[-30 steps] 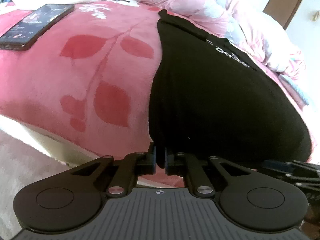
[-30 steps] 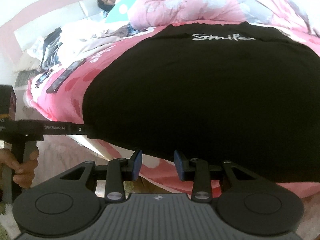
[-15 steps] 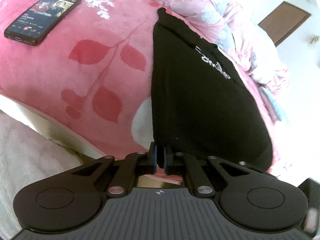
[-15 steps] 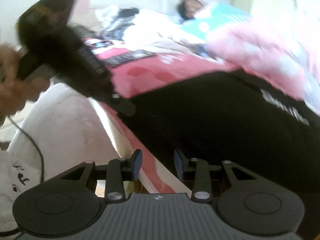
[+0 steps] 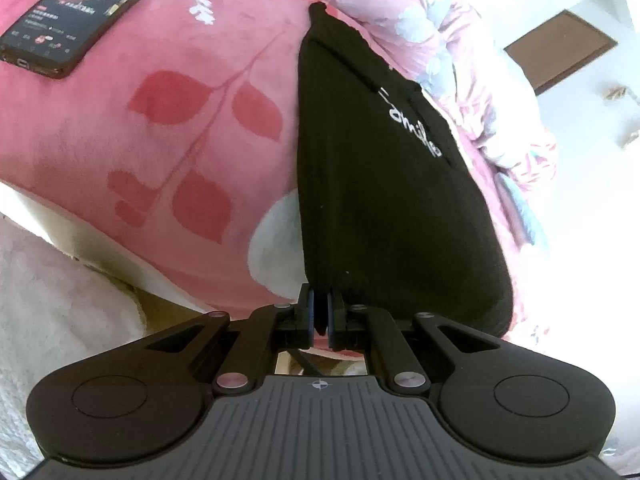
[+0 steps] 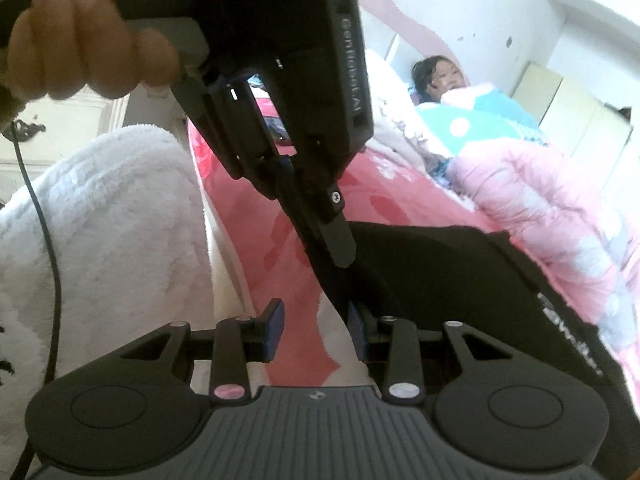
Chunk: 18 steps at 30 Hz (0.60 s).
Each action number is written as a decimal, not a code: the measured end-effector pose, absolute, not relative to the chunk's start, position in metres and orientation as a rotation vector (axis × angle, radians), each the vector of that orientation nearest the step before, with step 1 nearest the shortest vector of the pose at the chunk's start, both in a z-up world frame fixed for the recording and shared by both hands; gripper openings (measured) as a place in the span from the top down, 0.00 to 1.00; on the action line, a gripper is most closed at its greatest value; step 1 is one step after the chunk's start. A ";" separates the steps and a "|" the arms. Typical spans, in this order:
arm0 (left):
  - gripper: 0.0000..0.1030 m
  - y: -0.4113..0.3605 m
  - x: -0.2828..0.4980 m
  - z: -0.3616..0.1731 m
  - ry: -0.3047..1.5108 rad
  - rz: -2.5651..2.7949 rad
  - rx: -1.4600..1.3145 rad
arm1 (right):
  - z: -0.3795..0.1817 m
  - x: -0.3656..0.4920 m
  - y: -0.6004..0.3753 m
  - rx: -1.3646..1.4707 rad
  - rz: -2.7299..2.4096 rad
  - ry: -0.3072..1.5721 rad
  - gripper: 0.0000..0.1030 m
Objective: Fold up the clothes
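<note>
Both views are bright with daylight and bend hard at the edges, fisheye style – straight lines bow near the rim. In the left wrist view the right side blows out to white around the brown door (image 5: 560, 54), while the black garment (image 5: 384, 184) reads as a near-featureless dark mass. In the right wrist view the hand (image 6: 80, 40) at upper left is soft and out of focus – the far wall at upper right is washed out

Black garment (image 5: 384, 184) with white lettering, folded lengthwise on pink bed
</note>
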State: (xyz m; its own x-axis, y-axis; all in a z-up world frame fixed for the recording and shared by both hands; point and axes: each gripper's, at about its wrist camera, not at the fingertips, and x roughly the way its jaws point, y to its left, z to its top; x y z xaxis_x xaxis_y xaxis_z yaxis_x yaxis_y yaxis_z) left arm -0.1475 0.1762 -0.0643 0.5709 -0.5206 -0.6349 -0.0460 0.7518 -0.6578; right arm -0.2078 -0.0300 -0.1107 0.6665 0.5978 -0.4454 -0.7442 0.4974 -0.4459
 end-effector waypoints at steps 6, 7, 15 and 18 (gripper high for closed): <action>0.96 0.181 -0.145 -0.062 0.937 -0.336 -0.719 | -0.111 -0.220 -0.026 -0.679 0.760 0.164 0.65; 0.96 0.181 -0.144 -0.062 0.938 -0.341 -0.723 | -0.111 -0.221 -0.025 -0.684 0.751 0.150 0.65; 0.96 0.182 -0.145 -0.059 0.935 -0.361 -0.753 | -0.110 -0.224 -0.020 -0.673 0.743 0.121 0.66; 0.96 0.180 -0.145 -0.060 0.939 -0.363 -0.765 | -0.109 -0.222 -0.023 -0.646 0.735 0.133 0.71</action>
State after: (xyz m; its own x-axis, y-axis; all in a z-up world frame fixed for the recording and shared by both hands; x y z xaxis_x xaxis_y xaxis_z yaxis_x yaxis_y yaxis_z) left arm -0.1454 0.1800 -0.0599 0.5573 -0.5874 -0.5868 -0.0400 0.6869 -0.7256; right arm -0.2219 -0.0235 -0.1089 0.7426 0.5818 -0.3316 -0.6613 0.5586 -0.5007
